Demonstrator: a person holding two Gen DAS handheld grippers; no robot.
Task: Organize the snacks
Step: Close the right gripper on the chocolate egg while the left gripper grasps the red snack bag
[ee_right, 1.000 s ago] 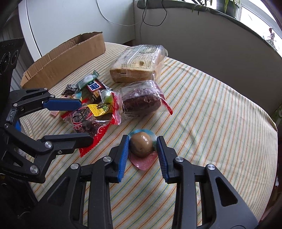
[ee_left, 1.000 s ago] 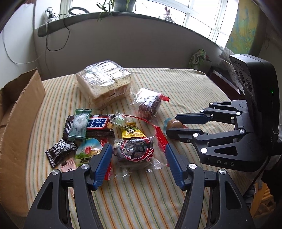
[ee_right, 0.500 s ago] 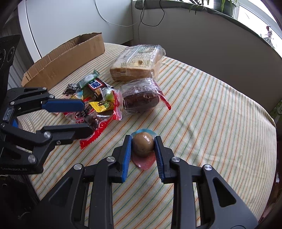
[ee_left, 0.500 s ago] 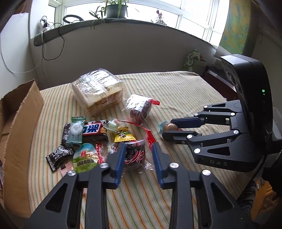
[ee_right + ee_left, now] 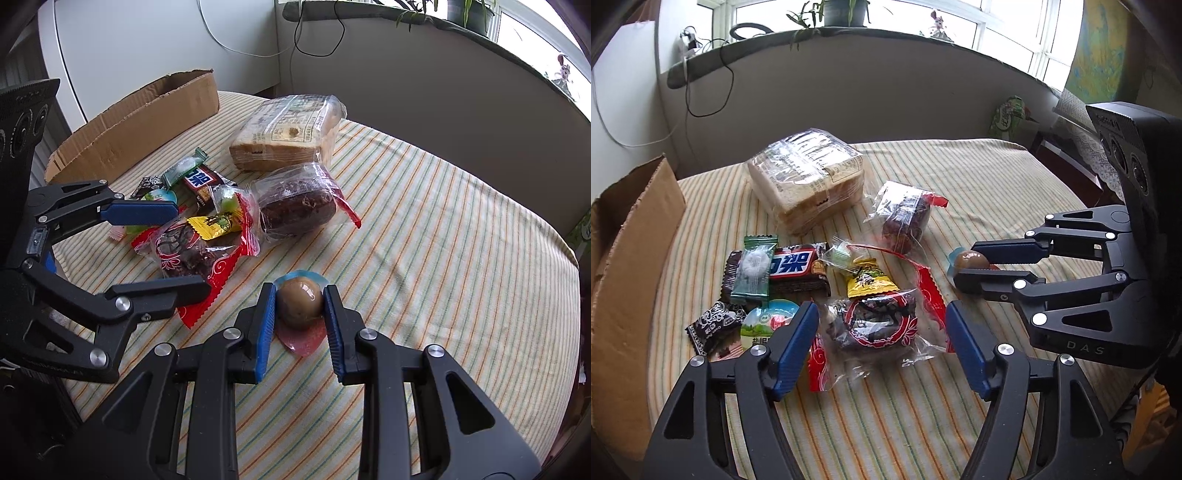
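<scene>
Right gripper clenched on the vacuum-packed egg, blue fingers pressing both sides, pack resting on the striped counter near its front edge. Risk: smooth rounded pack squirting out forward on lift if squeezed off-centre. Left gripper released, jaws just reopened, straddling the red-trimmed date pack without pressing it. Risk: loose film crumpling, or a finger snagging the yellow sweet or round jelly cup alongside. Further back: chocolate bar, dark cake pack, bagged bread. Cardboard box along the left edge; low wall liable to catch a carried pack.
</scene>
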